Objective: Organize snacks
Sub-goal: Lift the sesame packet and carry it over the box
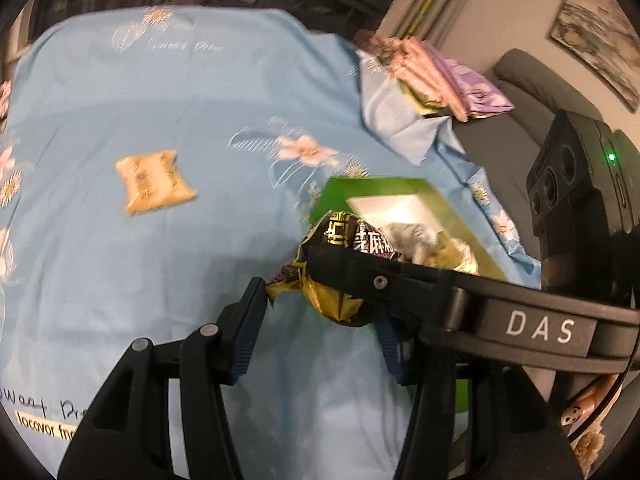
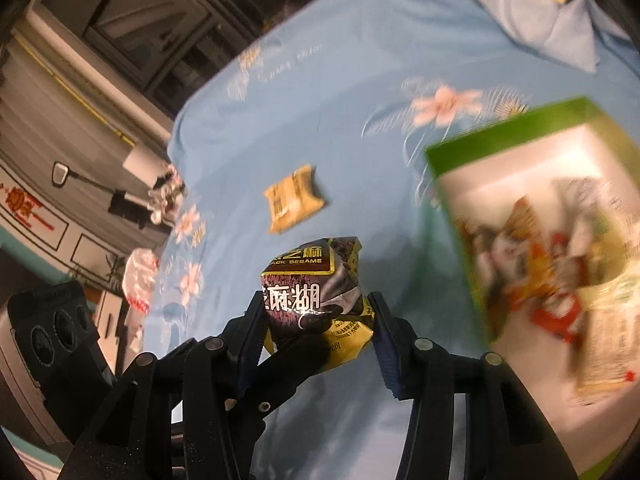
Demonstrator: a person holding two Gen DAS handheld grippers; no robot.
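— Black sesame paste packet (image 2: 316, 300): where is it?

— Off the blue floral bedsheet (image 2: 320, 120), clamped between the pads of the right gripper (image 2: 318, 320), its brown and gold wrapper crumpled.

— And the left gripper (image 1: 320, 308)?

— Its pads sit on either side of the same packet, seen from the left wrist; it looks pinched there too, with the right gripper's finger crossing over it.

— What else is around?

— Just to the right, a green box (image 2: 452, 148) with blurred snack wrappers inside. Further off on the sheet lies a tan snack packet (image 2: 294, 198), well apart from both grippers.
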